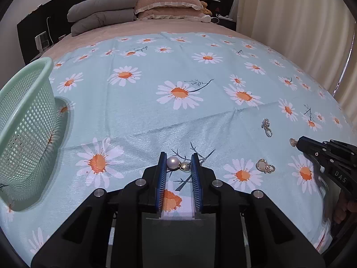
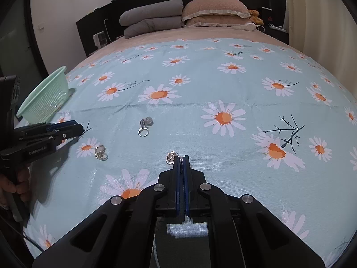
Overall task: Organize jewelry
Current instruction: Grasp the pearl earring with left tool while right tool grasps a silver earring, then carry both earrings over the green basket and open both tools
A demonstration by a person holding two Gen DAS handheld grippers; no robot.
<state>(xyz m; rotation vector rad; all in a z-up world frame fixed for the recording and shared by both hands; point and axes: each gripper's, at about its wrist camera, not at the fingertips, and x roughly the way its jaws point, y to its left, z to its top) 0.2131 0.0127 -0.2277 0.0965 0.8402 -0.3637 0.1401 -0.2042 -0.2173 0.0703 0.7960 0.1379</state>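
Note:
My left gripper [image 1: 179, 163] is open on the daisy cloth, its blue pads on either side of a pearl earring [image 1: 173, 162] with a silver part [image 1: 185, 166] beside it. My right gripper [image 2: 182, 160] is shut on a round sparkly earring [image 2: 171, 157], which sticks out to the left of the tips; it also shows in the left wrist view [image 1: 292, 142]. A silver ring piece [image 2: 145, 126] and a round pendant with a ring [image 2: 100, 152] lie loose on the cloth; both also show in the left wrist view [image 1: 267, 127] [image 1: 264, 165].
A green mesh basket [image 1: 26, 129] stands at the left on the cloth, also in the right wrist view [image 2: 44, 98]. Pillows [image 2: 214, 11] and folded grey bedding [image 2: 151, 20] lie at the headboard. A curtain [image 1: 301, 26] hangs on the right.

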